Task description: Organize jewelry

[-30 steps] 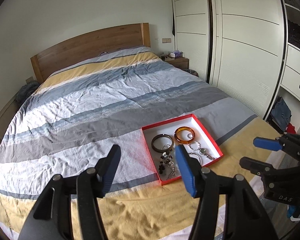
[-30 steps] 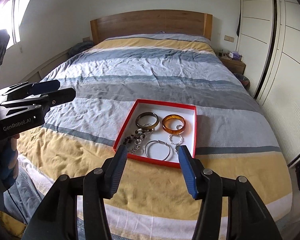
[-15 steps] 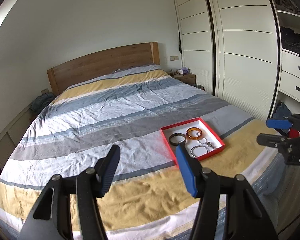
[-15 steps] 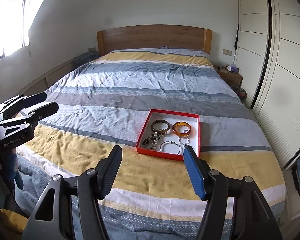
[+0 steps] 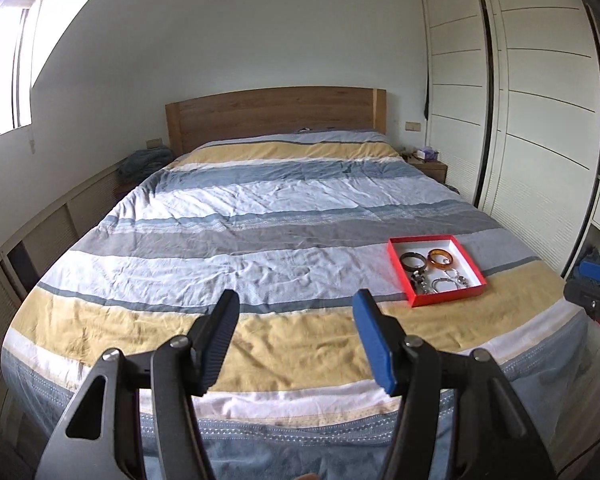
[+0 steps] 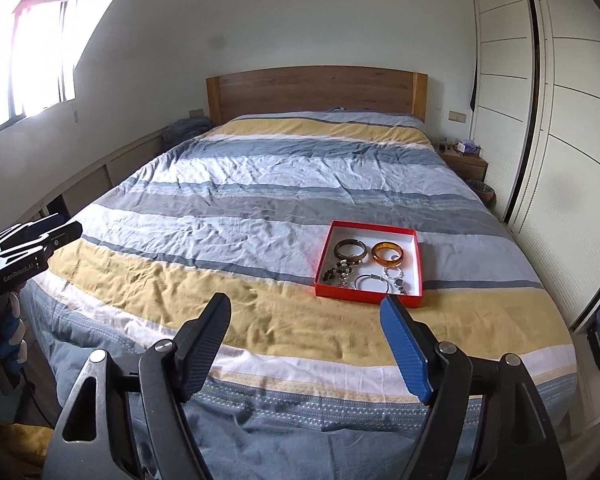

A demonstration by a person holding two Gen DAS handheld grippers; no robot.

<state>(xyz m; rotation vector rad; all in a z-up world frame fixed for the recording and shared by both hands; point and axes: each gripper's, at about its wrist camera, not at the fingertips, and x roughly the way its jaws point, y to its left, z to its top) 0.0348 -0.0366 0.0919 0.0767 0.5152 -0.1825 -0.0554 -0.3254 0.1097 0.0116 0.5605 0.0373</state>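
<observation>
Left gripper [image 5: 296,338] hanging open over near edge of bed [image 5: 260,216], fingers [image 5: 374,344] spread wide, gripping nothing. Right gripper [image 6: 306,344] doing same thing, also wide open and empty, hovering above yellow stripe. Red tray [image 6: 418,258] sitting further out on bedspread, toward right side near foot end, well apart from both. Inside it: dark bangle [image 6: 351,249] lying next to amber bangle [image 6: 388,253], silver hoop [image 6: 372,282] and tangled chain bits nearer. Wooden headboard [image 6: 316,90] standing far back, wardrobe doors [image 6: 540,120] running along right.
</observation>
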